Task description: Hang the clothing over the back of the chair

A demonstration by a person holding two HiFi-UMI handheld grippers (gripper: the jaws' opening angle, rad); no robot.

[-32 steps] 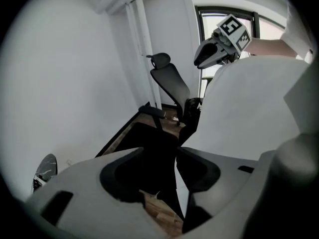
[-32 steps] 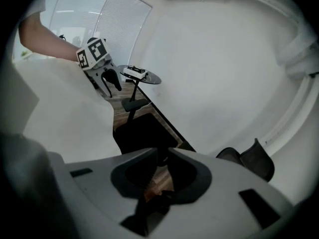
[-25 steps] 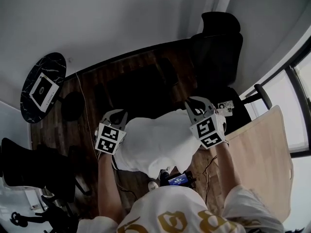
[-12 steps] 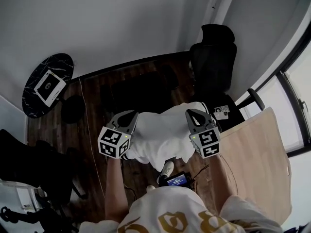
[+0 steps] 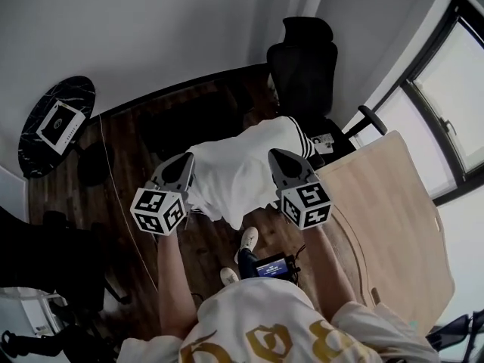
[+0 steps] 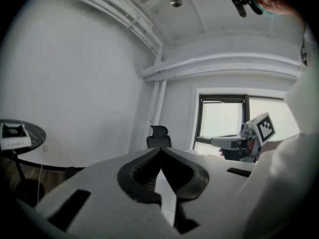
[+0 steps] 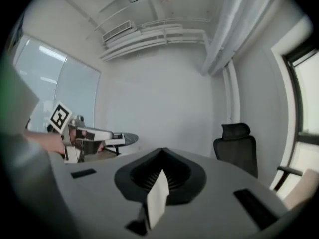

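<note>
Holding the white clothing (image 5: 240,174) stretched in the air between both grippers, you've got it out in front of you, toward the black chair (image 5: 303,65) at one o'clock. In the head view, the cloth swallows the tips of the left gripper (image 5: 186,162) and the right gripper (image 5: 275,156). The chair's seat is lost behind the far edge of the cloth, so I can't tell whether cloth and chair touch. Each gripper view settles the grip: both pairs of jaws are clenched, each pinching a white fold. A dark shape at eight o'clock is cut off by the frame and hard to read. Count it up: one garment, two grippers, one high-backed chair, one round table (image 5: 36,138) at ten o'clock, one pale wooden table (image 5: 389,225) at four o'clock.
</note>
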